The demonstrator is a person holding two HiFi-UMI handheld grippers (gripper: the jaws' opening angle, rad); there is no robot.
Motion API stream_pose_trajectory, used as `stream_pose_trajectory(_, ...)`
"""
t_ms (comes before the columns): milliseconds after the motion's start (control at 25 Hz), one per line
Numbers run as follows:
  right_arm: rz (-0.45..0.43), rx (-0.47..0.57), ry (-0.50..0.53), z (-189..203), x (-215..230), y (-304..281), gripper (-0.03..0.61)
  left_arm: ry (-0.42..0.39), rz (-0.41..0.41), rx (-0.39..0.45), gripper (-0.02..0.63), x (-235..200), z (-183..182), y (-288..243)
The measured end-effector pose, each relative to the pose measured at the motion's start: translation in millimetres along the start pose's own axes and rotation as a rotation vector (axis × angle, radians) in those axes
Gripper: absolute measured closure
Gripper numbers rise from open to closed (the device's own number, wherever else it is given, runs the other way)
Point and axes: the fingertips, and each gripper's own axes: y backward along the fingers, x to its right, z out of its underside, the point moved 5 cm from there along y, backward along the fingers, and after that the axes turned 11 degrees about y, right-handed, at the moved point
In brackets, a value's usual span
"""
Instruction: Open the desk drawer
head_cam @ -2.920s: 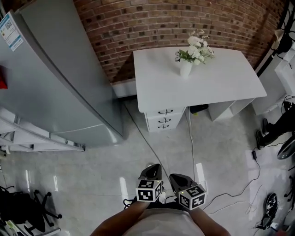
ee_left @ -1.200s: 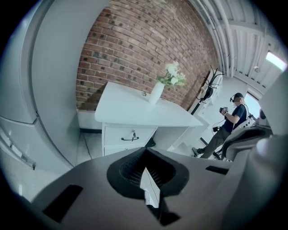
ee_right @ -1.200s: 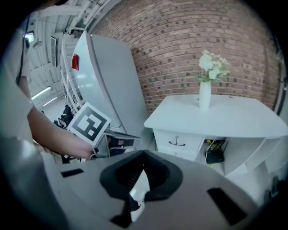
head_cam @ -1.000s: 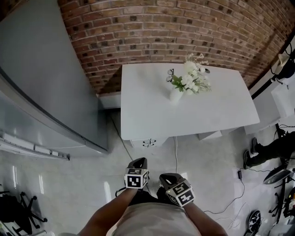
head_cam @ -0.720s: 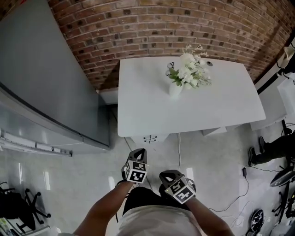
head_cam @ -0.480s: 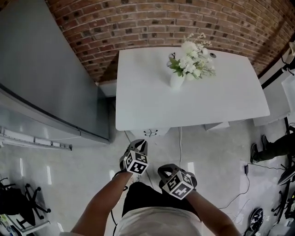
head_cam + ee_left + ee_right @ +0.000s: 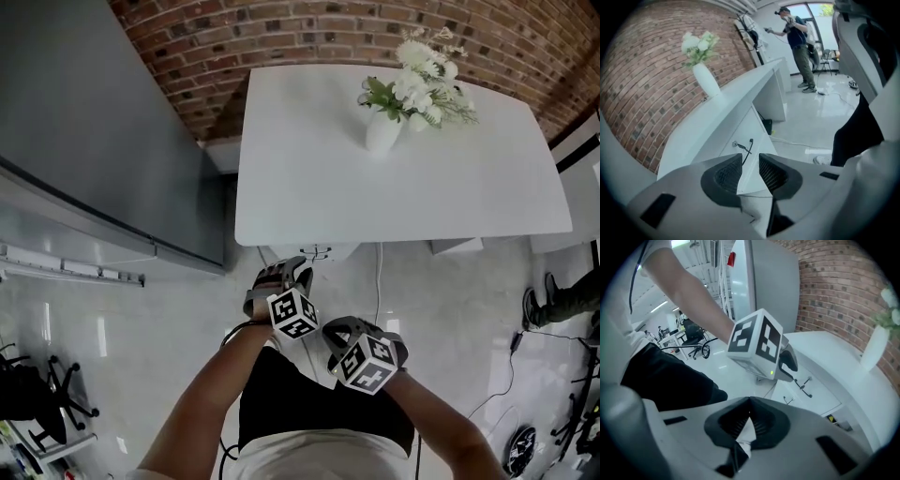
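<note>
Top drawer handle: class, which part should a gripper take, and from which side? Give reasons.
Take the middle of the dark handle, coming straight at the white drawer front. It is a thin bar standing off the front, so fingers probably fit over and under it. The left gripper faces it; its fingers have just been opening, with nothing between them.

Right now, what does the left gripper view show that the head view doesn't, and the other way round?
Only the left gripper view: a close look along the left gripper, whose jaws stand apart, having just been opening, with nothing between them; also a bright window. Only the head view: the marker cubes on both grippers, the person's forearms and a black chair. Both: the white desk, the drawer unit with a dark handle, the vase of flowers and the brick wall.
</note>
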Motion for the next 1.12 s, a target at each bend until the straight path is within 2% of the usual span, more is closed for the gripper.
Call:
stream_pose_trajectory(120,0.016,-0.007,0.032,7,6,-20,0.563,-0.132,-0.046,0.001,0.518,4,5,-21)
stream_pose_trajectory(240,0.032,-0.006,0.053,9,9,-33,0.563,-0.204,-0.053,-0.007,0.518,5,11,-39)
stream_pose_trajectory(440,0.051,-0.008,0.075,17,14,-47,0.563,-0.243,-0.042,-0.021,0.483,1,13,-68)
stream_pose_trajectory(600,0.061,-0.001,0.071,27,17,-59,0.563,-0.305,-0.041,-0.035,0.480,-3,14,-90)
stream_pose_trajectory(1120,0.075,0.016,0.070,42,25,-78,0.563,-0.404,-0.057,-0.098,0.479,4,23,-132)
